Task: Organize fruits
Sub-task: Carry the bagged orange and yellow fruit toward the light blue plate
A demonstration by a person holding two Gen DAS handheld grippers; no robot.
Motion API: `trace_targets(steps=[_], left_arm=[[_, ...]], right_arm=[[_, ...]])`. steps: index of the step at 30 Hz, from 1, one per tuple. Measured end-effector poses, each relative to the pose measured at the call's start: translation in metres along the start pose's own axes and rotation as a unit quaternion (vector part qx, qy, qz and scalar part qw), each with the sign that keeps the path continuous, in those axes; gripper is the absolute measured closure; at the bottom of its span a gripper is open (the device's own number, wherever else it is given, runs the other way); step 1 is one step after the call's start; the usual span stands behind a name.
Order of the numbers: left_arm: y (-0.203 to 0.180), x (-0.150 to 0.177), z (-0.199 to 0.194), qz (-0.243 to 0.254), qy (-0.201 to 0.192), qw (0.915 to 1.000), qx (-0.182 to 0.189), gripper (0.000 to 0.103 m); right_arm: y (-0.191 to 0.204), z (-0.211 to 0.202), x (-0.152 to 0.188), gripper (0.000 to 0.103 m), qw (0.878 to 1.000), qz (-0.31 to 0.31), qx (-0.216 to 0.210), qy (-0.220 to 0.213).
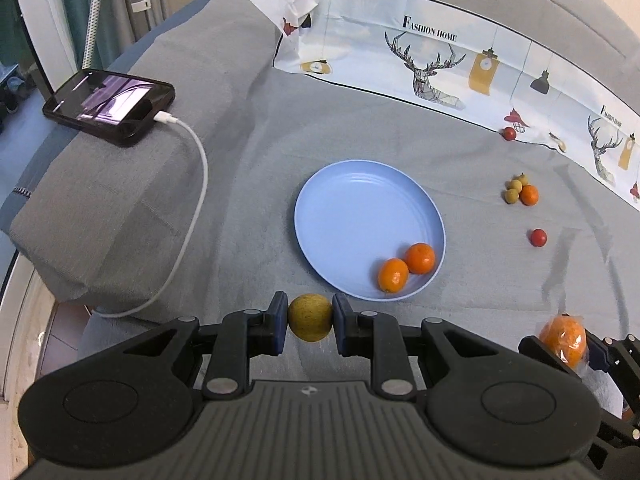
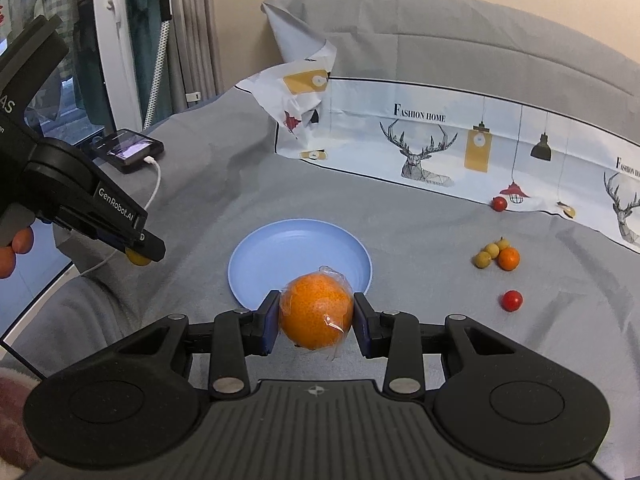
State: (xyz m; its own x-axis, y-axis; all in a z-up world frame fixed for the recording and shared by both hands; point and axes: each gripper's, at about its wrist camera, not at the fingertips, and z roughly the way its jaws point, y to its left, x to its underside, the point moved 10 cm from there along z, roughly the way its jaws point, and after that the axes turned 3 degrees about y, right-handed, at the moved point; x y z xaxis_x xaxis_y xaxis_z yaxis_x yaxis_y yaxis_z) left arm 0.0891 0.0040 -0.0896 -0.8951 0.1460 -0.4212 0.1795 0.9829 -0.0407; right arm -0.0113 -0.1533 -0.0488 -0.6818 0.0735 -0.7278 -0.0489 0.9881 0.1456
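Observation:
My left gripper (image 1: 310, 318) is shut on a yellow-brown longan (image 1: 310, 317), just short of the near rim of the blue plate (image 1: 352, 200). Two small oranges (image 1: 406, 266) lie in the plate's near right part. My right gripper (image 2: 316, 314) is shut on a plastic-wrapped orange (image 2: 316, 310), held over the plate's (image 2: 280, 252) near edge; it also shows in the left wrist view (image 1: 564, 340). Loose on the grey cloth to the right are a cluster of longans (image 2: 490, 254) with a small orange (image 2: 509, 259), and two red fruits (image 2: 511, 300) (image 2: 499, 203).
A phone (image 1: 110, 100) on a white charging cable (image 1: 196, 216) lies on a raised grey cushion at the left. A printed white cloth (image 1: 440, 60) runs along the back. The bed edge drops off at the left.

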Motion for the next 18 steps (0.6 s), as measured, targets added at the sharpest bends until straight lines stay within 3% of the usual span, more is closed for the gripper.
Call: trace_targets(steps=[18], left_arm=[[-0.024,-0.047,0.072,0.032,0.036,0.9986,-0.02,0.077]], right_arm=[[-0.014,0.084,-0.02,0.064,0.999,0.012,-0.005,0.039]])
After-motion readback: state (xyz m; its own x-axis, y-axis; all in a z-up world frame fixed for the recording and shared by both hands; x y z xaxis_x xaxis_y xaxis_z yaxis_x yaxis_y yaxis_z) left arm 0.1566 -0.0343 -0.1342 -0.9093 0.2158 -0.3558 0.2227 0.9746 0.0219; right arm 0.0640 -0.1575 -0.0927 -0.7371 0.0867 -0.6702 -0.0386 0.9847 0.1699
